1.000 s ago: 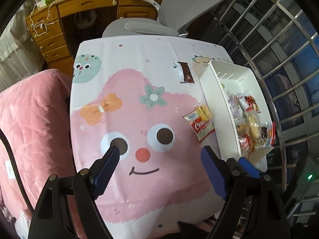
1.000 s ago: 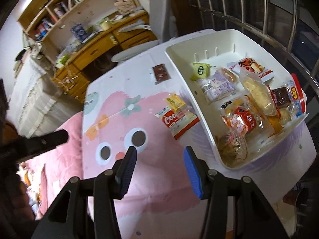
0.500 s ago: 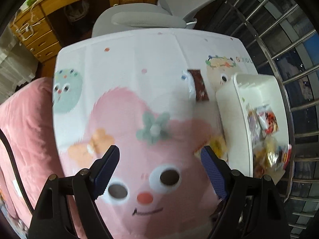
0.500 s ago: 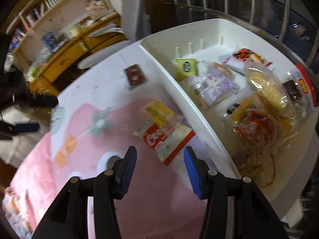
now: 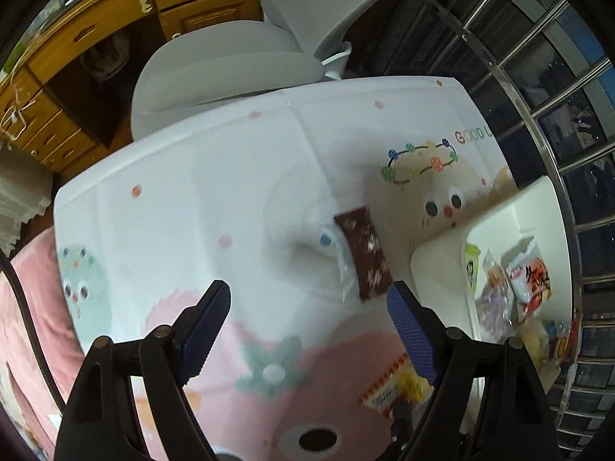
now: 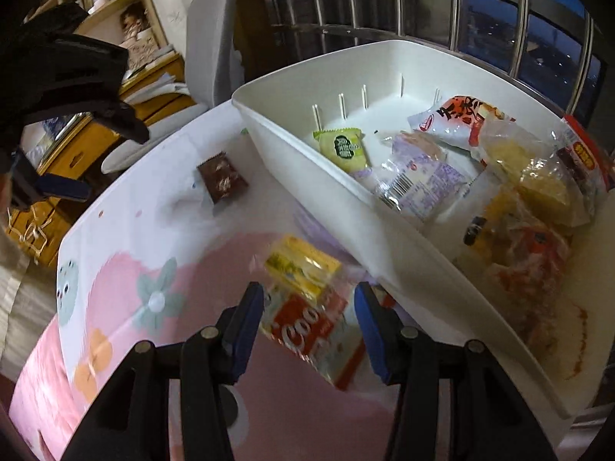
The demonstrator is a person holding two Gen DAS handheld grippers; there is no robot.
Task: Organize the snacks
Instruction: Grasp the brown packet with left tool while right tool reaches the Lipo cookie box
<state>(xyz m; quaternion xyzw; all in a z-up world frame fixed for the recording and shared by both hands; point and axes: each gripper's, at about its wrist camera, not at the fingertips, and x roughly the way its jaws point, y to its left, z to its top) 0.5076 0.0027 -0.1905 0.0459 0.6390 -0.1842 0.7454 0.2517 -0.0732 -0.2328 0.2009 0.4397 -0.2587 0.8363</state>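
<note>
Covering the table, a cartoon cloth [image 5: 215, 176] (pink, white).

Glossy plastic bin [image 6: 403, 73], crinkly snack wrappers [image 6: 430, 180], printed cloth tablecloth [image 5: 230, 176].

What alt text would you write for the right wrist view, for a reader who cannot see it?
The right hand-held gripper, jaws open, hovers over a red and yellow snack pack lying on a cartoon tablecloth. Beside it stands a white bin holding many wrapped snacks; a brown snack packet lies farther off on the cloth.
</note>
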